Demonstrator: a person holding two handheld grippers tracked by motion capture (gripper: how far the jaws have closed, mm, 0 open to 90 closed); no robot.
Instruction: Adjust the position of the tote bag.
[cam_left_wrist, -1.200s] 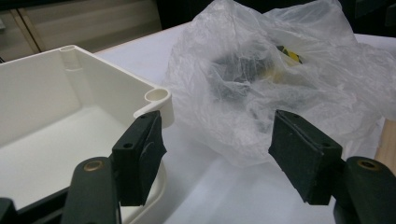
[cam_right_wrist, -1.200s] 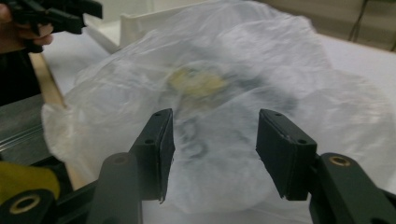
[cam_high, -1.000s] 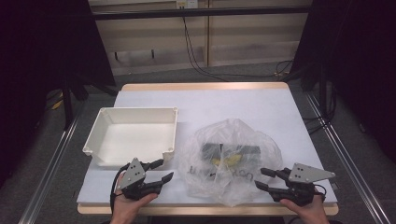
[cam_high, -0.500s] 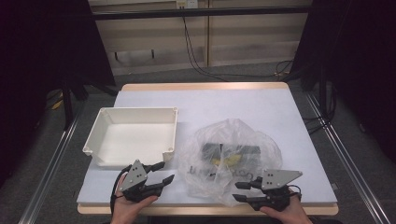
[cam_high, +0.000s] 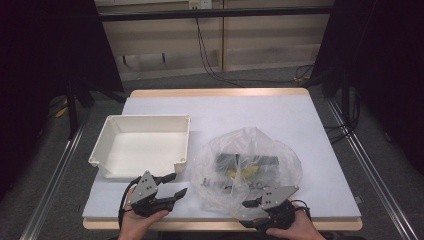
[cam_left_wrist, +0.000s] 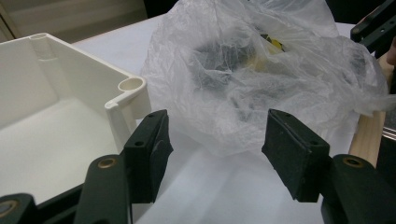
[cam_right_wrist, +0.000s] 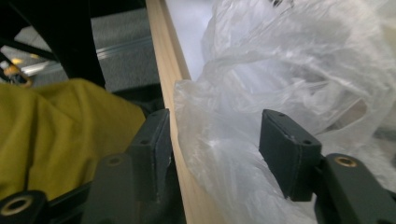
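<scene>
A crumpled clear plastic bag (cam_high: 247, 165) lies on the white table top (cam_high: 260, 115), with dark parts and something yellow showing through it. My left gripper (cam_high: 176, 185) rests near the front edge, left of the bag, and is open. In the left gripper view, my left gripper (cam_left_wrist: 217, 149) has nothing between its pads, and the bag (cam_left_wrist: 261, 70) sits just beyond them. My right gripper (cam_high: 246, 212) is at the bag's near edge. Its jaws have just been opening. Bag film (cam_right_wrist: 233, 140) hangs loose inside my right gripper (cam_right_wrist: 219, 147), and the pads are not pressing on it.
A white empty tray (cam_high: 107, 145) stands left of the bag, its corner (cam_left_wrist: 130, 88) close to my left gripper. The table's wooden front edge (cam_right_wrist: 170, 70) runs between the right jaws. Yellow cloth (cam_right_wrist: 56, 135) lies below that edge. Cables trail on the floor behind.
My right gripper has moved left along the front edge to the bag's near side, and its jaws stand wider. The left gripper, tray and bag have stayed put.
</scene>
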